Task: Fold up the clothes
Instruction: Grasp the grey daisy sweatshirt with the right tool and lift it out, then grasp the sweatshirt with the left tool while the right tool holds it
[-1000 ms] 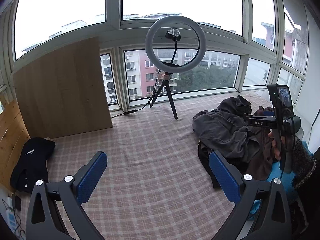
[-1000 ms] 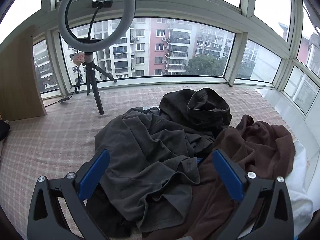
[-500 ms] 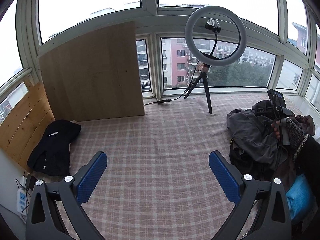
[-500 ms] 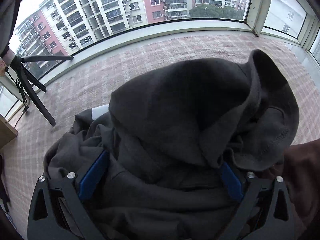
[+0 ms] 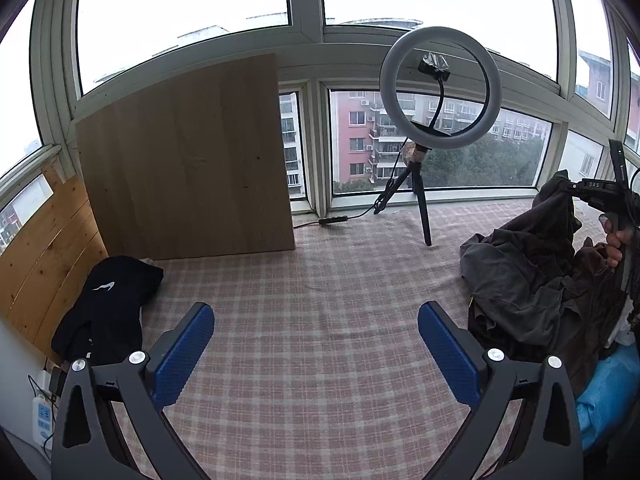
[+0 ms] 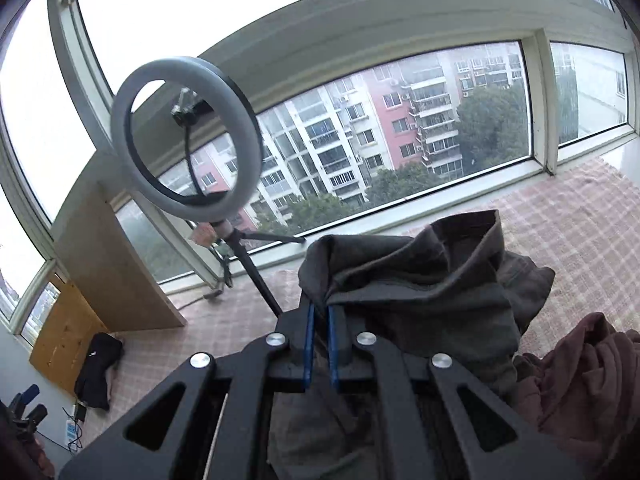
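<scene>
in the left wrist view the right gripper is cut off by the picture's right edge, so only its front and part of the hand holding it show. the blue bundle under the clothes pile is half hidden by cloth and by the edge, and what it is cannot be told. the grey garment covers the tips of the right gripper's blue pads in the right wrist view. the brown garment runs out of the frame at the right. the white logo on the black garment is too small to read. the power strip is partly cut off at the lower left.
</scene>
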A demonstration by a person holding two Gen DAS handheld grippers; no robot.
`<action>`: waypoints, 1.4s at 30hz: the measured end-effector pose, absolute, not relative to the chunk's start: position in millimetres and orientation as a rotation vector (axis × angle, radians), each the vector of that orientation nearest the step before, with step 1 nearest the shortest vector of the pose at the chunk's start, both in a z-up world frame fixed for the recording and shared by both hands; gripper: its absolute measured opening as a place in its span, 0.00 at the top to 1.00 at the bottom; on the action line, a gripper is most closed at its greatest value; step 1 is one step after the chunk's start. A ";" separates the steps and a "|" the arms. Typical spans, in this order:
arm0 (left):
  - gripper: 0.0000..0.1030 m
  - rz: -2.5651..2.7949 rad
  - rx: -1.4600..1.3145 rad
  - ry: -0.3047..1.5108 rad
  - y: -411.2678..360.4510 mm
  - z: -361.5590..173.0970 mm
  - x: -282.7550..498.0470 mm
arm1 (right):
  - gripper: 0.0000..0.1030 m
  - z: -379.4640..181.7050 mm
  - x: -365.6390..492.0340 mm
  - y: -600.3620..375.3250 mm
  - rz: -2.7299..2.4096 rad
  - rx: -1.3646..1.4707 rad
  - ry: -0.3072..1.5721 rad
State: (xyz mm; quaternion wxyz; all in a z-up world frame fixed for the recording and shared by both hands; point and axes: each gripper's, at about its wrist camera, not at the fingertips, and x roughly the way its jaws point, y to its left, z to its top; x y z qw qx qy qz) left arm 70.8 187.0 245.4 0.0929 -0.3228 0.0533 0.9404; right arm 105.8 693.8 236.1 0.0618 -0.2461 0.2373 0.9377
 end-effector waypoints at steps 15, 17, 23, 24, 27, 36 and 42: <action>0.01 2.871 -0.774 -0.026 55.0 276.7 106.5 | 0.95 443.8 116.6 426.0 3.402 -0.334 0.470; 0.01 2.911 -0.748 -0.016 31.8 283.0 115.1 | 0.95 454.3 105.7 388.5 3.472 -0.320 0.453; 0.01 2.991 -0.735 -0.043 -29.9 290.8 126.5 | 0.95 429.5 82.7 322.1 3.545 -0.480 0.454; 0.01 2.996 -0.743 -0.045 -37.2 288.5 127.0 | 0.95 412.5 82.0 319.4 3.524 -0.545 0.442; 0.01 3.000 -0.799 -0.038 -55.2 274.3 125.8 | 0.95 316.0 83.5 328.3 3.335 -0.943 0.412; 0.01 2.758 -1.187 -0.065 -43.5 188.5 73.7 | 0.80 81.8 108.6 395.7 2.639 -1.640 0.459; 0.01 2.536 -1.323 0.084 28.6 130.1 46.5 | 0.41 85.5 76.0 404.7 2.704 -1.490 0.455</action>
